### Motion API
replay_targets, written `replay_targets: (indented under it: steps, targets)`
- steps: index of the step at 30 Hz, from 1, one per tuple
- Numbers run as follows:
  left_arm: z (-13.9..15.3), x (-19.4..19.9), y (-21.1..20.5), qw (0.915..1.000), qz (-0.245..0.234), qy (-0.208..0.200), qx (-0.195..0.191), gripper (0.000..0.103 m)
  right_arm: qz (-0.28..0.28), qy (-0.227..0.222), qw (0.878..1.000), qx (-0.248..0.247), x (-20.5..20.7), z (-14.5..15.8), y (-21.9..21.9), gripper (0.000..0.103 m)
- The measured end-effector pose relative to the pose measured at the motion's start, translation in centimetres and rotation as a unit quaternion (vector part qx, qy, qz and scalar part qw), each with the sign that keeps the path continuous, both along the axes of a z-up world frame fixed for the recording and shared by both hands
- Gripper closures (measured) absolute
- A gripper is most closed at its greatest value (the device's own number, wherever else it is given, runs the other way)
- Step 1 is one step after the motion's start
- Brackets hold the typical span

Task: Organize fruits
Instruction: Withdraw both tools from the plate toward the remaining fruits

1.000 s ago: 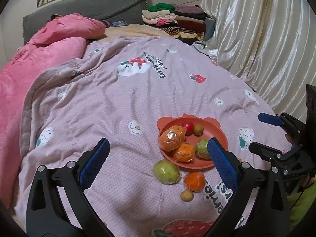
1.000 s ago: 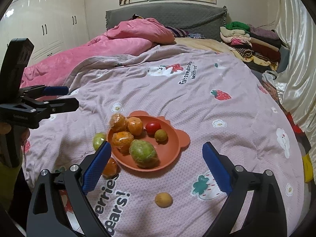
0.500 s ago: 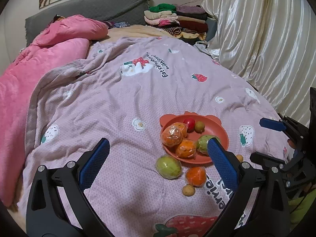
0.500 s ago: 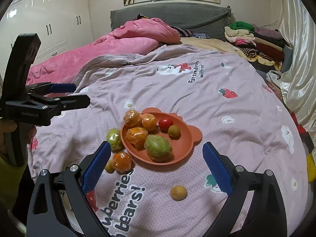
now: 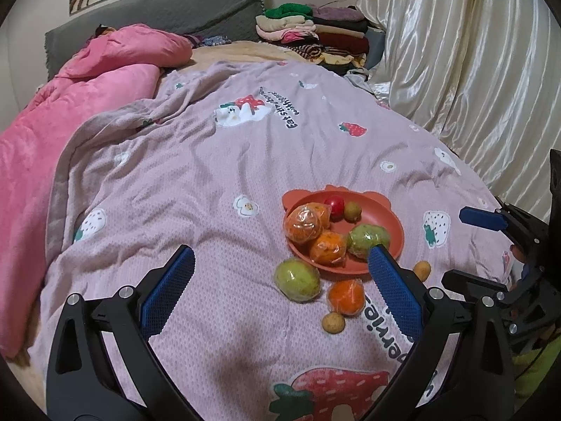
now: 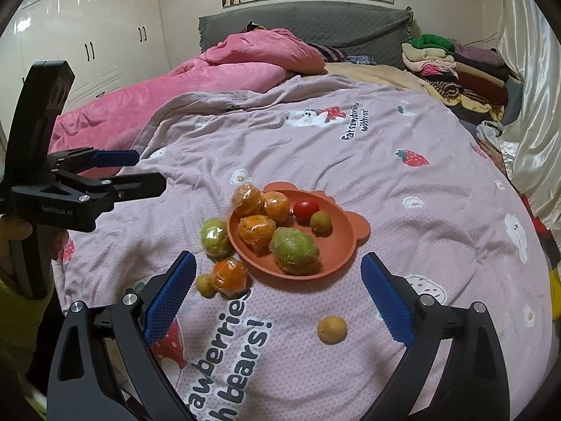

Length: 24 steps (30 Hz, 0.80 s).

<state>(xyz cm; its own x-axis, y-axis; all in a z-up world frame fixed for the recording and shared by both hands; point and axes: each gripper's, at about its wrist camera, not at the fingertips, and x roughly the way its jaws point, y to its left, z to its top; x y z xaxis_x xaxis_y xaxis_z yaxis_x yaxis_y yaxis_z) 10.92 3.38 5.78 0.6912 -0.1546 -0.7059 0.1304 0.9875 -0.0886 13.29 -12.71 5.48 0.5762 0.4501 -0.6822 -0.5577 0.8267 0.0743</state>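
A mauve bedspread (image 6: 385,161) carried an orange plate (image 6: 336,245) holding six fruits; four more lay beside it. Only the right view showed white wardrobes (image 6: 87,45). Both cameras had drawn back from the plate. The left tool (image 5: 280,280) and right tool (image 6: 278,287) hung spread wide, gripping nothing.

The left gripper (image 5: 278,291) has a matte black frame with triangular cut-outs in its two arms, silver round screws (image 5: 125,292) at the joints, and blue textured pads (image 5: 168,289) on the inner faces of its fingers. The right gripper (image 6: 278,298) is built the same way. Seen from the right wrist, the left one's black body carries small pale lettering (image 6: 56,211); a bare hand (image 6: 21,231) and a yellow-green sleeve (image 6: 17,315) sit beneath it.
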Motion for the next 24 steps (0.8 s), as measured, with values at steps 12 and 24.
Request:
replay_targets:
  steps: [12, 24]
  targets:
    - [-0.5, -0.9, 0.2, 1.0, 0.003, 0.003, -0.001, 0.01, 0.008, 0.004, 1.0, 0.002, -0.9, -0.1, 0.7, 0.008]
    - [-1.2, -1.6, 0.5, 0.9999, 0.011, 0.01, 0.007, 0.01, 0.011, 0.016, 1.0, 0.002, -1.5, -1.1, 1.4, 0.008]
